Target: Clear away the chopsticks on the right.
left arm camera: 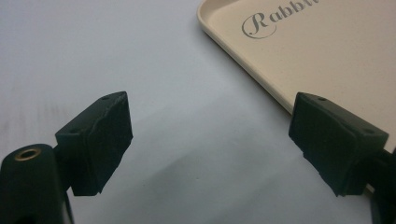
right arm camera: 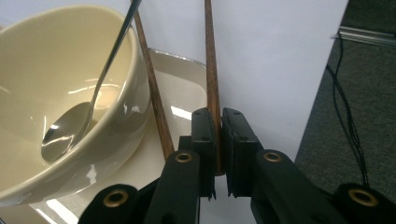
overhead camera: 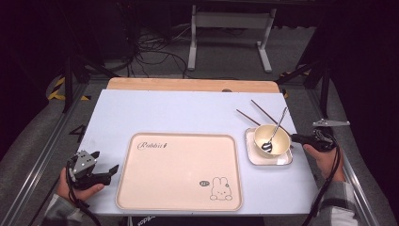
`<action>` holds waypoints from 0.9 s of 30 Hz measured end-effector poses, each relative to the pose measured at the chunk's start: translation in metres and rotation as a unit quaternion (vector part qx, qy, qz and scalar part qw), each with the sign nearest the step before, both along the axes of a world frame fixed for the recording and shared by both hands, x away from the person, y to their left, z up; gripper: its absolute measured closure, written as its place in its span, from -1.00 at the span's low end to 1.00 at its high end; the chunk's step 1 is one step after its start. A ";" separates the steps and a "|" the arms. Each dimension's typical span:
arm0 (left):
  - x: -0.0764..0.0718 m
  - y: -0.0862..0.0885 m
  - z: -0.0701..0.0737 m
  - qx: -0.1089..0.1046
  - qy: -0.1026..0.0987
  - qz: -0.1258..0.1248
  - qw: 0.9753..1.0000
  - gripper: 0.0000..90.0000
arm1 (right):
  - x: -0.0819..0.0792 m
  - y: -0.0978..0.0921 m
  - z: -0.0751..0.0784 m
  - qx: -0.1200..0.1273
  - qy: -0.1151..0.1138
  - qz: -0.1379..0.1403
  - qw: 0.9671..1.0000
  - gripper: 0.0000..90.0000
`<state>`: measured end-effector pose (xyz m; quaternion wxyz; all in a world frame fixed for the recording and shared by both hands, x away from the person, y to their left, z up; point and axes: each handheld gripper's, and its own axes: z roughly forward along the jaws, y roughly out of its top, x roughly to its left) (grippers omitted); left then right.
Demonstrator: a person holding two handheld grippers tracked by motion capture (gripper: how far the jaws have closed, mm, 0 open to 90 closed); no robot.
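Note:
A cream bowl stands on a square white plate at the table's right. A metal spoon leans in the bowl. Two brown chopsticks lie behind it. My right gripper is shut on the near end of one chopstick. The other chopstick rests against the bowl's side. Beside the left edge of a beige rabbit tray, my left gripper stands open with nothing between its jaws.
The tray holds nothing and takes up the middle front of the pale table sheet. A wooden strip runs along the far edge. Metal rails flank the table, with a dark floor and cables beyond the right edge.

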<state>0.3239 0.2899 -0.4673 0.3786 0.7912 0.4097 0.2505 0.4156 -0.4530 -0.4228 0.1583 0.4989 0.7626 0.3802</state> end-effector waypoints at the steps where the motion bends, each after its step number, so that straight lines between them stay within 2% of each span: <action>1: 0.000 0.000 0.000 0.000 0.000 0.000 1.000 -0.68 | -0.001 -0.001 0.002 0.001 -0.006 -0.004 1.000 0.87; 3: 0.000 0.000 0.000 0.002 -0.002 0.000 1.000 -0.68 | -0.002 -0.001 0.003 0.003 -0.011 -0.007 1.000 0.87; 4: 0.000 0.000 0.000 0.001 -0.003 0.002 1.000 -0.68 | -0.004 -0.001 0.008 0.005 -0.023 -0.012 1.000 0.87; 5: 0.000 0.000 0.000 0.001 -0.003 0.002 1.000 -0.68 | -0.004 -0.001 0.008 0.005 -0.023 -0.012 1.000 0.87; 6: 0.000 0.001 0.000 0.001 -0.003 0.003 1.000 -0.68 | -0.006 -0.002 0.012 0.007 -0.037 -0.019 0.999 0.87; 9: 0.000 0.001 0.000 0.000 -0.002 0.002 1.000 -0.68 | -0.008 -0.003 0.016 0.011 -0.049 -0.031 0.998 0.87; 15: -0.001 0.000 0.001 0.000 -0.003 0.003 1.000 -0.68 | -0.015 -0.005 0.029 0.024 -0.090 -0.057 0.994 0.87; 17: -0.001 0.000 0.001 0.000 -0.003 0.002 1.000 -0.68 | -0.018 -0.006 0.034 0.031 -0.105 -0.065 0.992 0.87; 18: 0.000 0.000 0.001 0.001 -0.004 0.002 1.000 -0.68 | -0.020 -0.006 0.039 0.036 -0.115 -0.065 0.991 0.87; 27: -0.001 0.000 0.001 0.002 -0.006 -0.001 1.000 -0.68 | -0.030 0.006 0.056 0.044 -0.146 -0.052 0.987 0.87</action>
